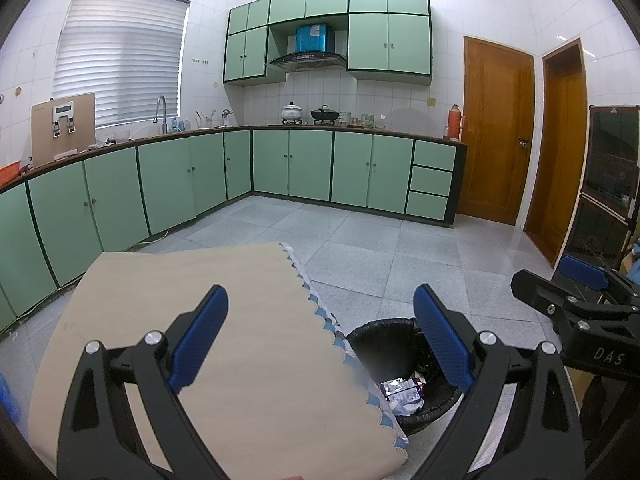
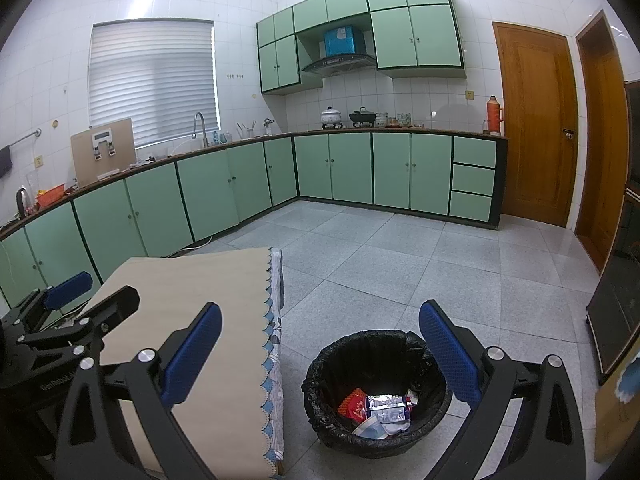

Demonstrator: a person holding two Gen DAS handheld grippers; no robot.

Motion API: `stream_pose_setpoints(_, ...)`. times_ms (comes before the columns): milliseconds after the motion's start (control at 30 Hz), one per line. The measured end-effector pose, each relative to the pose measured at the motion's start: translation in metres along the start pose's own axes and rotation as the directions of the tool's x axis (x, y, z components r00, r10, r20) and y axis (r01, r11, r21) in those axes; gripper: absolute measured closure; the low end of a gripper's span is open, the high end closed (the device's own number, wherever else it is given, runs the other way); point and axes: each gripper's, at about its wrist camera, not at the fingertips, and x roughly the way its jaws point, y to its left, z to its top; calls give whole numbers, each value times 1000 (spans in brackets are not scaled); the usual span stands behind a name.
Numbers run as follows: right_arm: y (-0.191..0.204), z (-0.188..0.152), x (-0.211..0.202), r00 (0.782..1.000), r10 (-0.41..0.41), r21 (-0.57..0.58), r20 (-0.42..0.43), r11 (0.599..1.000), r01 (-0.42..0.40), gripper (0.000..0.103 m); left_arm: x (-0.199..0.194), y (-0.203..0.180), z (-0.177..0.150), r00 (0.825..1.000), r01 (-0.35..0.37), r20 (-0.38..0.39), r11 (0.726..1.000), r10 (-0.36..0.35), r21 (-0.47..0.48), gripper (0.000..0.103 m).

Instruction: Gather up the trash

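A round bin lined with a black bag (image 2: 376,394) stands on the floor beside the table; inside lie crumpled wrappers (image 2: 378,410), one red, one silver and purple. In the left wrist view the bin (image 1: 394,350) shows past the table's edge, with wrappers (image 1: 402,394) in it. My left gripper (image 1: 320,340) hangs open over the table's right edge, nothing between its blue pads. My right gripper (image 2: 320,350) is open and empty above the bin. Each gripper appears in the other's view: the right gripper (image 1: 576,284) at the right, the left gripper (image 2: 80,292) at the left.
The beige table (image 1: 224,320) has a scalloped cloth edge (image 2: 274,344) hanging on its right side. Green cabinets (image 2: 224,188) line the left and far walls. Wooden doors (image 2: 536,120) and a dark glass cabinet (image 1: 612,184) stand at the right. Grey floor tiles (image 2: 400,264) lie between.
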Motion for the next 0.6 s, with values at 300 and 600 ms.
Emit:
stream_pose_setpoints(300,-1,-1,0,1000,0,-1,-1,1000,0,6,3,-1,-1,1000,8,-11,1000,-8,-6,12)
stream_pose_setpoints(600,-1,-1,0,1000,0,0,-2,1000,0,6,0,-1,0,1000,16,-10,1000,-16,-12,12)
